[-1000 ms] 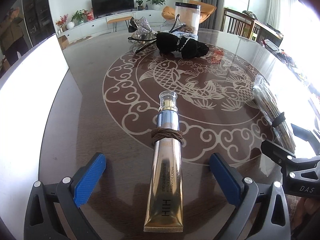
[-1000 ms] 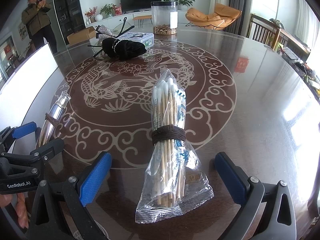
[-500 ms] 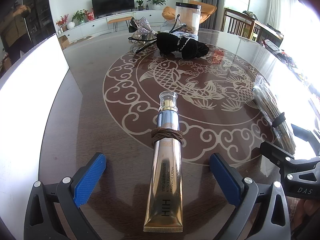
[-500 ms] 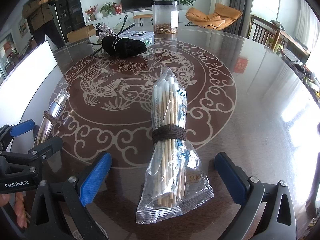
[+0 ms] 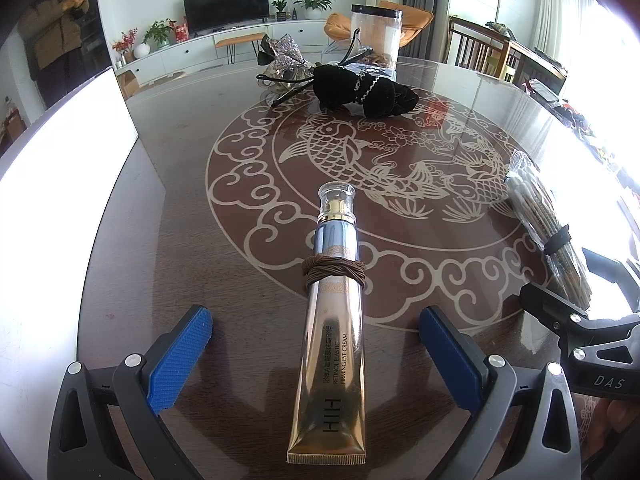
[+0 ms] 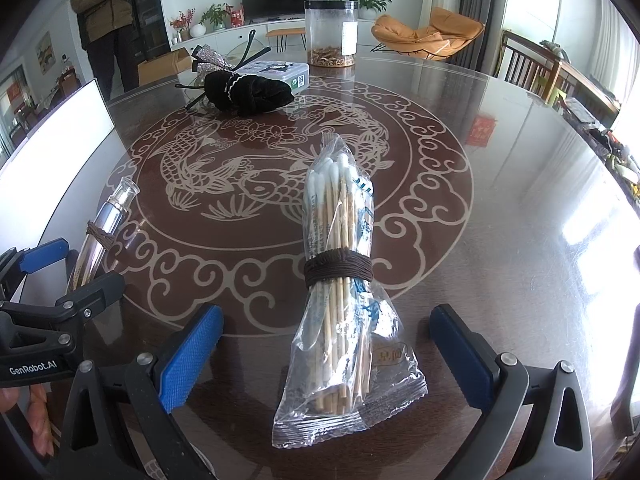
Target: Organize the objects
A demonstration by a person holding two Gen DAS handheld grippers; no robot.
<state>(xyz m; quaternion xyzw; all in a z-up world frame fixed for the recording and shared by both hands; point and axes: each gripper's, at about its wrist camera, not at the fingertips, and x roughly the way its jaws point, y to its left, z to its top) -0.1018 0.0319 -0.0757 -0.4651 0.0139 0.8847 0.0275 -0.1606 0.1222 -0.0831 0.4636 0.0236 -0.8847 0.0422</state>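
Observation:
A gold eye-cream tube (image 5: 334,344) with a clear cap and a brown hair tie (image 5: 333,271) wound round it lies on the table, cap pointing away. My left gripper (image 5: 316,342) is open, with a blue pad on each side of the tube's lower half, not touching it. A clear bag of cotton swabs (image 6: 344,292), bound by a brown hair tie (image 6: 338,267), lies between the wide-open fingers of my right gripper (image 6: 326,350). The tube (image 6: 102,228) also shows at the left of the right wrist view, and the swab bag (image 5: 544,224) at the right of the left wrist view.
A black fabric bundle (image 6: 246,92), a glittery bow (image 5: 286,50), a white flat box (image 6: 280,72) and a clear jar (image 6: 330,34) sit at the table's far side. A white panel (image 5: 60,160) stands along the left edge. A person (image 6: 106,12) stands beyond the table.
Both grippers and the objects on the table have stayed put. Only the person in the background has shifted a little.

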